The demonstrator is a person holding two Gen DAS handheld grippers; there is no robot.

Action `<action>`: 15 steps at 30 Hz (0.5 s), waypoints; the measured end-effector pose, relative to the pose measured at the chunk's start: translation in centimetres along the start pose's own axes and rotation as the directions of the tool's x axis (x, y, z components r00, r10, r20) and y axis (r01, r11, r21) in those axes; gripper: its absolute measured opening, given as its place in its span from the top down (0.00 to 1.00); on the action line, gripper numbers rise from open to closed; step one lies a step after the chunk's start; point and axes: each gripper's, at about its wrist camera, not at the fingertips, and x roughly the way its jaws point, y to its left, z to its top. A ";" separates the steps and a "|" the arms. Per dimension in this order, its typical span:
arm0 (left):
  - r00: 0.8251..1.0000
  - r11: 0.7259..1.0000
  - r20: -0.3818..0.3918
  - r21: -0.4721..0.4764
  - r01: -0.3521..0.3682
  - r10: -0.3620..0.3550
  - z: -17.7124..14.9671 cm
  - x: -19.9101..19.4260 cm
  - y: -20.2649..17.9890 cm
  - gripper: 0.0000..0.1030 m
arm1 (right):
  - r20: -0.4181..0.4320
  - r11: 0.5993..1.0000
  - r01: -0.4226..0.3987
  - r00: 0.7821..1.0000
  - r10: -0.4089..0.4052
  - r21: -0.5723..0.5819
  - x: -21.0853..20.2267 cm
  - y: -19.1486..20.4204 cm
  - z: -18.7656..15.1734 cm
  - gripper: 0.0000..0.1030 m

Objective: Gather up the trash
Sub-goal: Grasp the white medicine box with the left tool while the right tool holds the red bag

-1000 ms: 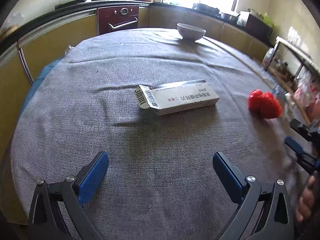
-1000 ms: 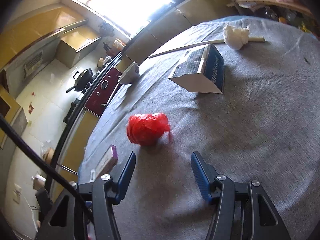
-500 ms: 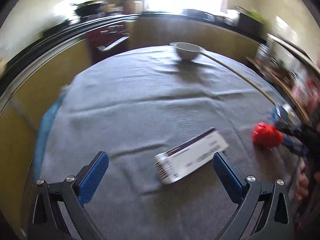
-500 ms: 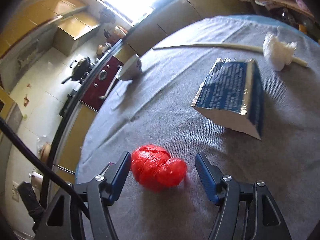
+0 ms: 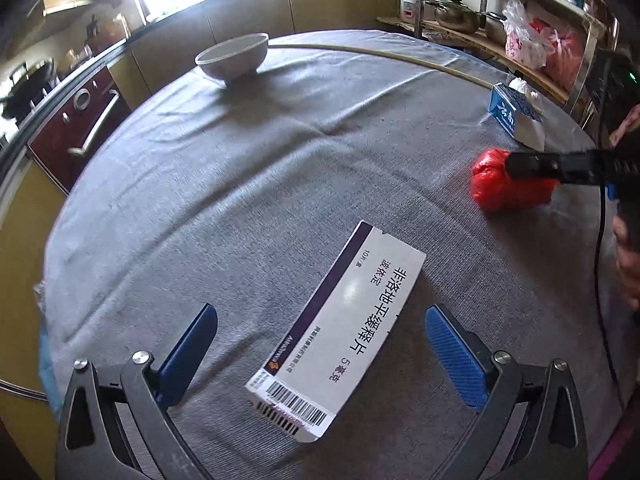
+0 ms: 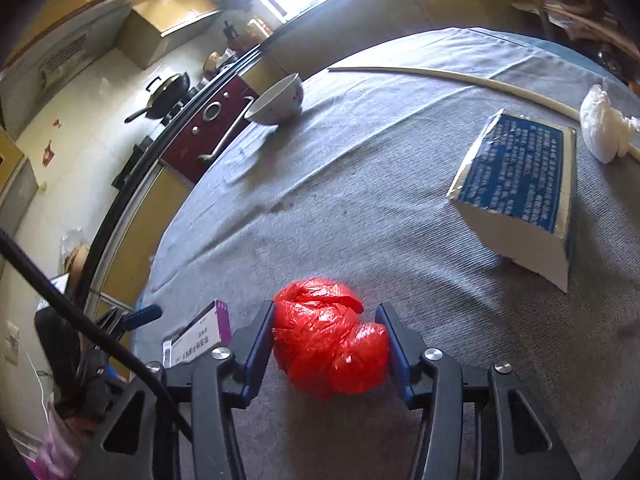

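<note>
We have the red plastic wad [image 6: 330, 336] sitting on the grey-clothed counter [image 6: 360, 208] right between the right tongs [image 6: 329, 340], whose jaws are closing with both pads already pressed against its sides. The left tongs [image 5: 320, 354] stand wide and hold nothing; the white medicine box [image 5: 340, 332] lies between their fingers, its long axis running away from us and tilted toward the right. The left view shows the right tongs reaching the wad side-on; the right view alone shows the pads meeting it, plus the blue box [image 6: 520, 188] and white crumpled wad [image 6: 602, 128] beyond.
</note>
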 end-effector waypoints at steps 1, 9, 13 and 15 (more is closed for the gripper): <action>1.000 1.000 -0.004 -0.007 0.000 0.000 -0.1 0.2 0.1 0.00 | -0.001 1.000 0.003 1.000 -0.003 -0.009 -0.1 0.3 -0.2 0.51; 1.000 0.993 -0.022 -0.119 0.001 -0.004 -0.8 0.8 0.3 0.47 | -0.004 0.999 -0.047 0.999 0.047 0.022 -2.1 0.5 -1.7 0.55; 1.000 0.987 -0.027 -0.162 -0.019 0.015 -1.5 0.1 -1.1 0.50 | 0.015 0.995 -0.085 0.996 0.085 0.054 -4.1 0.3 -2.6 0.55; 0.999 0.981 -0.025 -0.189 -0.035 0.030 -1.9 -0.6 -2.0 0.51 | 0.023 0.995 -0.089 0.996 0.088 0.053 -5.1 0.3 -3.0 0.55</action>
